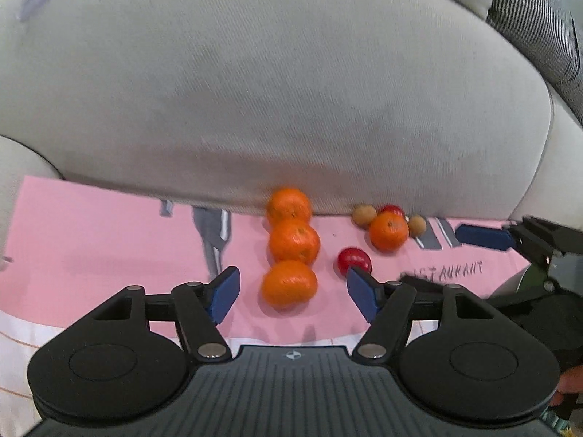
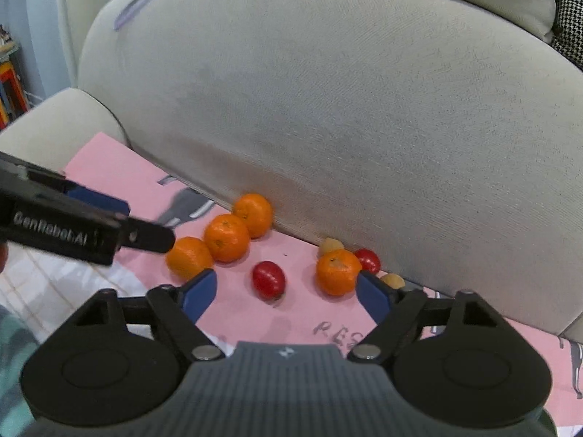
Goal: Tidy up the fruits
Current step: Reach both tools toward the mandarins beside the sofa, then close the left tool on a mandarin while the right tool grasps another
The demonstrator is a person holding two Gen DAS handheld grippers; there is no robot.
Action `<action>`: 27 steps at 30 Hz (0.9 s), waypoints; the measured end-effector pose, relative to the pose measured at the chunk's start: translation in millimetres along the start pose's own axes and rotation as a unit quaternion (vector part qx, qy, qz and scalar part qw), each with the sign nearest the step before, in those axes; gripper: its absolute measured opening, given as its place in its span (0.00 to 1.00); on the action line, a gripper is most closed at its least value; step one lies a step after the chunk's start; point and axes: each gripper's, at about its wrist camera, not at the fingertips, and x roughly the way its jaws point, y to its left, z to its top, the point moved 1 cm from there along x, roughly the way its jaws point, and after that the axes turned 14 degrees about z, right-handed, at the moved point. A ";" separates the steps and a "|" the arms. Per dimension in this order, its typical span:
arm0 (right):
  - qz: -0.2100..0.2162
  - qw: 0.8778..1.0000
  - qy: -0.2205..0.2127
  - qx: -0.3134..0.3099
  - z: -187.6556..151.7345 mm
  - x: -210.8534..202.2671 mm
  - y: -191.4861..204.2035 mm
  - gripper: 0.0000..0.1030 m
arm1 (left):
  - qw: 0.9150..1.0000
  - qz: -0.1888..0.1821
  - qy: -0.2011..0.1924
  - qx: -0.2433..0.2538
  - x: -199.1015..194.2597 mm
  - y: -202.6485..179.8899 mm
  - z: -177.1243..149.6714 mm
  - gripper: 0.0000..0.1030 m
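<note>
My left gripper (image 1: 293, 293) gapes around the nearest orange (image 1: 289, 284), untouched; right gripper (image 2: 286, 293) gapes near the red fruit (image 2: 268, 279); cushion edge close behind; pink sheet (image 1: 91, 247) reads "RESTAURANT".

tangerines (image 1: 293, 245) on mat (image 1: 91, 255), against cushion (image 1: 291, 91)

I see three mandarins (image 1: 291, 245) in a touching row running out from the sofa's back cushion (image 1: 273, 91). A fourth mandarin (image 1: 388, 231) lies apart, with two tan fruits (image 1: 363, 215) and a red one (image 1: 392, 210) crowded behind. Another red fruit (image 1: 354, 259) sits alone between the groups.
</note>
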 end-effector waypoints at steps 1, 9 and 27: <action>-0.002 1.000 0.001 0.007 -0.7 2.9 -3.9 0.69 | 1.000 -0.002 0.004 0.002 4.2 -1.4 -1.3 0.74; -0.007 0.999 0.006 0.045 0.8 20.9 -31.1 0.62 | 0.999 -0.008 0.033 0.000 36.6 -7.0 -9.5 0.66; -0.023 0.997 0.047 0.060 7.5 63.2 -50.8 0.51 | 0.999 0.036 0.037 0.001 59.6 -12.4 -12.1 0.54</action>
